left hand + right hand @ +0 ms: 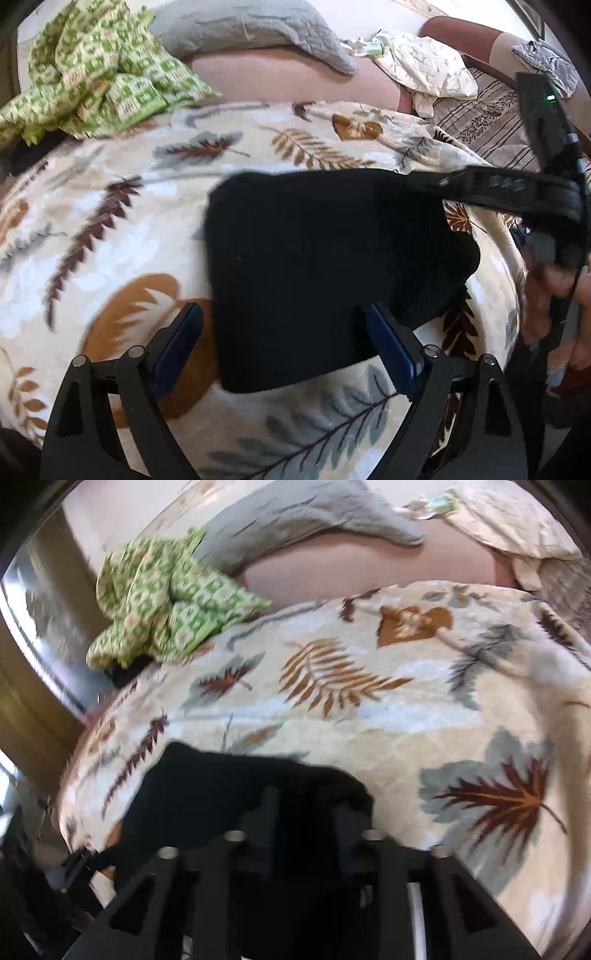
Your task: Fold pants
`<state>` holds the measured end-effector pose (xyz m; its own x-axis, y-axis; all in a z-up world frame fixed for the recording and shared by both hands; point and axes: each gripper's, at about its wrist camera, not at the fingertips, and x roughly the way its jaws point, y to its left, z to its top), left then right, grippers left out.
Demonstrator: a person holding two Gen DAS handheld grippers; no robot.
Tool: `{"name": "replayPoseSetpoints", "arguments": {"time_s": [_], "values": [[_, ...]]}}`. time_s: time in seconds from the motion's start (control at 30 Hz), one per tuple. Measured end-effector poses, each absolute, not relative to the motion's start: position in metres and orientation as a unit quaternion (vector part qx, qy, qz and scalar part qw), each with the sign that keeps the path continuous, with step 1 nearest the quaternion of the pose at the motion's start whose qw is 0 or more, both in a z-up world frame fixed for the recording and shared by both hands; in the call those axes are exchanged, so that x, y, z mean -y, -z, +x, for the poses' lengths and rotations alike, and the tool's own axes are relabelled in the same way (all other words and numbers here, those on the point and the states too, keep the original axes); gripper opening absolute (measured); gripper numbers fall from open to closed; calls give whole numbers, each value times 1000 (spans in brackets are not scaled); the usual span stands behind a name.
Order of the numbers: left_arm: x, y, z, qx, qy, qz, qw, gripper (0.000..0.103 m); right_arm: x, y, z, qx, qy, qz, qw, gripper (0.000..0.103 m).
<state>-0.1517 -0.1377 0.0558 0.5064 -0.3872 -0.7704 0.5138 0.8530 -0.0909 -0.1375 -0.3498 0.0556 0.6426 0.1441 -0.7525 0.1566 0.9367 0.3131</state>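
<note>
The black pants (325,273) lie folded into a compact block on a leaf-print blanket (122,229). My left gripper (286,332) is open, its blue-padded fingers straddling the near edge of the pants, holding nothing. My right gripper (417,184) reaches in from the right to the pants' far right corner. In the right wrist view the right gripper (304,805) has its fingers close together with the black pants (207,794) between them.
A crumpled green patterned cloth (96,74) lies at the back left. A grey cloth (255,29) and a pale printed garment (424,70) lie behind on the brown sofa (288,77). A striped fabric (487,118) is at the right.
</note>
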Motion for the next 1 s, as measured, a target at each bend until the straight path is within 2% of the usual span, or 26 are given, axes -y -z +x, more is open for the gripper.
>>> {"name": "replayPoseSetpoints", "arguments": {"time_s": [0.2, 0.43, 0.6, 0.67, 0.83, 1.0], "values": [[115, -76, -147, -403, 227, 64, 884, 90, 324, -109, -157, -391, -59, 161, 904, 37], [93, -75, -147, -403, 202, 37, 892, 90, 291, -70, -187, -461, -49, 97, 881, 36], [84, -70, -144, -403, 179, 27, 897, 90, 294, -67, -209, -452, -45, 100, 885, 36], [81, -73, -141, -400, 172, 18, 900, 90, 295, -81, -213, -436, -40, 107, 893, 38], [84, -82, -138, -381, 159, 31, 910, 90, 300, -107, -220, -373, -25, 134, 918, 60], [91, -82, -136, -371, 164, 44, 913, 90, 300, -115, -214, -347, -7, 137, 928, 63]]}}
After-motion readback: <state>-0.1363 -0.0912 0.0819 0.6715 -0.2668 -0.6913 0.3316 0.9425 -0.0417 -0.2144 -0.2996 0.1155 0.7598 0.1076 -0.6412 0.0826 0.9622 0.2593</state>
